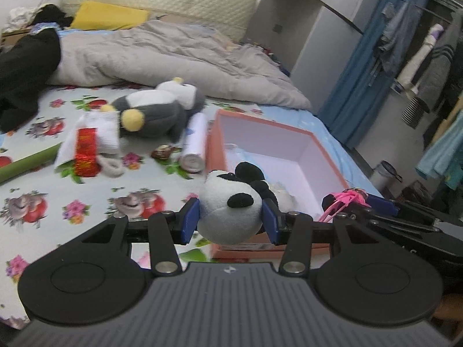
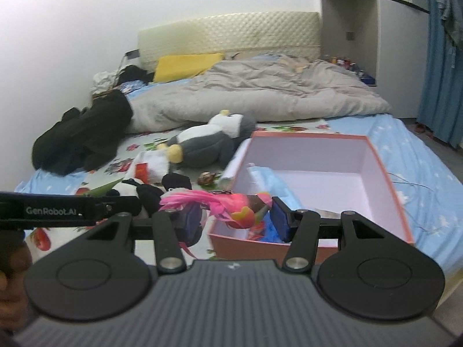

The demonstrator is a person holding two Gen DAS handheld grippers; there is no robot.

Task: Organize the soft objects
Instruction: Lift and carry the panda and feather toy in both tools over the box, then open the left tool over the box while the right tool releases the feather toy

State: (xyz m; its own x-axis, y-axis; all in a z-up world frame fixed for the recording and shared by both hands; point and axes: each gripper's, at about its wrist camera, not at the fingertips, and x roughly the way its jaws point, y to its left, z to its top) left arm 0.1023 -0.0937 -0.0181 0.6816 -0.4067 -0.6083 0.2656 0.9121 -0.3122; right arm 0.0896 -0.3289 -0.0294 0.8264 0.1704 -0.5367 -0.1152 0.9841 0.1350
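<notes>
- Left wrist view: the left gripper (image 1: 230, 220) pinches the panda (image 1: 231, 208) by its round head, one blue pad on each cheek; the body trails behind, toward the box (image 1: 324, 150).
- The panda hangs at the box's near left corner, over the rim rather than clearly inside. Let go here, I judge it could catch the rim and roll back onto the sheet beside the box.
- A round, squashy head gives the pads little to bite on; a sharp tilt could let it squirt out forward.
- The right gripper (image 1: 351, 202) with its pink toy (image 1: 347, 198) sits just right of the panda at the same near wall. Both heading for the box at once risks the two tools knocking together.
- The can (image 1: 193, 141) lies against the box's left wall, the penguin (image 1: 156, 110) beyond it; a low sweep could nudge the can.
- Right wrist view: the right gripper (image 2: 235, 219) is closed on the pink toy (image 2: 231, 205), held over the box's (image 2: 387, 173) near left corner, plumes drooping past the left pad.
- The hold looks to be on loose fluff, so the toy may sag or slip free short of the box.
- The left gripper (image 2: 121, 205) and panda (image 2: 141, 189) are just left of the box's corner, close enough to snag the trailing plumes.
</notes>
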